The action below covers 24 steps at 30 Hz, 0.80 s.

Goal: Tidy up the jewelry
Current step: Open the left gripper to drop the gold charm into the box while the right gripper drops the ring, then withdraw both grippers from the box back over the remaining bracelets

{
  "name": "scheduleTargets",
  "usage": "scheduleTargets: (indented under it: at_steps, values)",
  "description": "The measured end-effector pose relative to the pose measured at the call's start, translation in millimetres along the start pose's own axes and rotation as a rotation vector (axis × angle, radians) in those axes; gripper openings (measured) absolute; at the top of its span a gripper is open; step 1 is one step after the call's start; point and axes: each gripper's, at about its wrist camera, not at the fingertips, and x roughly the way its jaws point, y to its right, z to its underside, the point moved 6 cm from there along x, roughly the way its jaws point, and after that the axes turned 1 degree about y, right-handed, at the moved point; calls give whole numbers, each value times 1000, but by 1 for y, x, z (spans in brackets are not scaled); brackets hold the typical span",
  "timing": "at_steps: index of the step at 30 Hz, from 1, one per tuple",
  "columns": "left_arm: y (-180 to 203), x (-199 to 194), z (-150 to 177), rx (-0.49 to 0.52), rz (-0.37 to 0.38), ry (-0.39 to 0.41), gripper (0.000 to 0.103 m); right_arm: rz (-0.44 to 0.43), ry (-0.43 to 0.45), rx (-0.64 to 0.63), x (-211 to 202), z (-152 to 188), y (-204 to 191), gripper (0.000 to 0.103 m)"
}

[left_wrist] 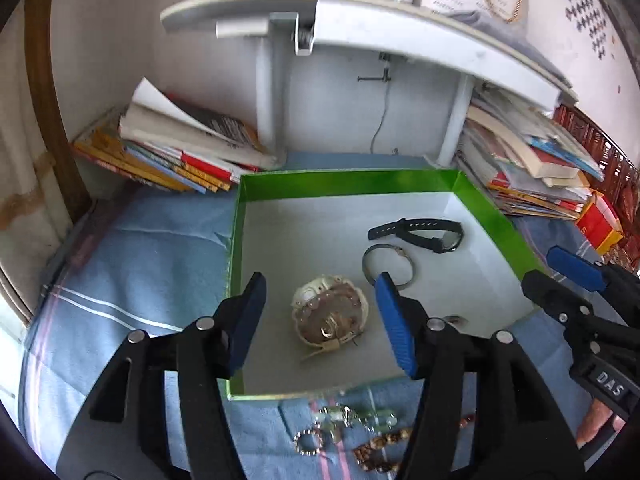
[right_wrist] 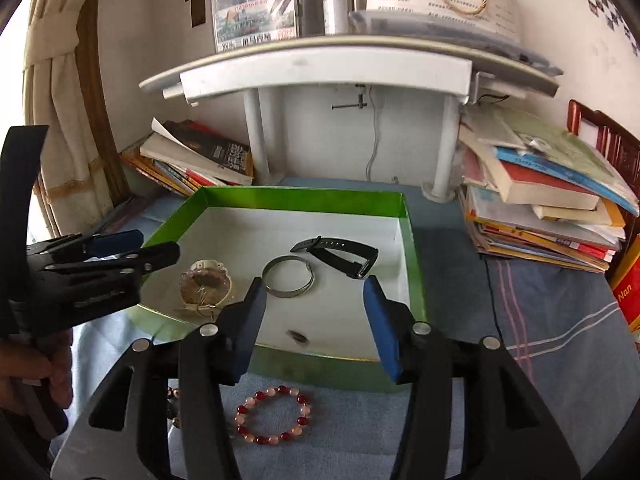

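Beads (right_wrist: 273,415) lie nearest my right claw (right_wrist: 314,324), on the blue cloth (right_wrist: 552,320) before the green box (right_wrist: 296,199); its jaws stand apart, empty. Likewise my left claw (left_wrist: 320,320), apart over the shell dish (left_wrist: 330,316). Inside, farther right, sit a bangle (left_wrist: 388,266) and watch (left_wrist: 420,234).

The box (left_wrist: 344,184) has bright green walls and a white floor. In it lie a black watch (left_wrist: 420,234) and a silver bangle (left_wrist: 388,266). The bead bracelet (right_wrist: 274,414) is dark red and pale pink, on a light blue cloth (left_wrist: 132,264) with white and pink stripes.
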Motion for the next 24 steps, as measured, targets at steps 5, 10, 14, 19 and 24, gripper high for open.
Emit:
scheduleTargets:
  at_steps: [5, 10, 14, 19, 24]
  values:
    - [0, -84, -5, -11, 24, 137, 69, -12, 137, 27, -75, -15, 3, 50]
    - [2, -148, 27, -4, 3, 202, 75, -21, 219, 48, -158, 0, 0, 50]
    - [6, -174, 70, -9, -9, 177, 75, -9, 212, 55, -193, 35, -12, 50]
    - [16, -195, 116, -9, 3, 138, 75, 10, 149, 58, -208, 89, -25, 50]
    - [23, -212, 146, -13, -17, 141, 75, 19, 103, 54, -212, 120, -33, 50]
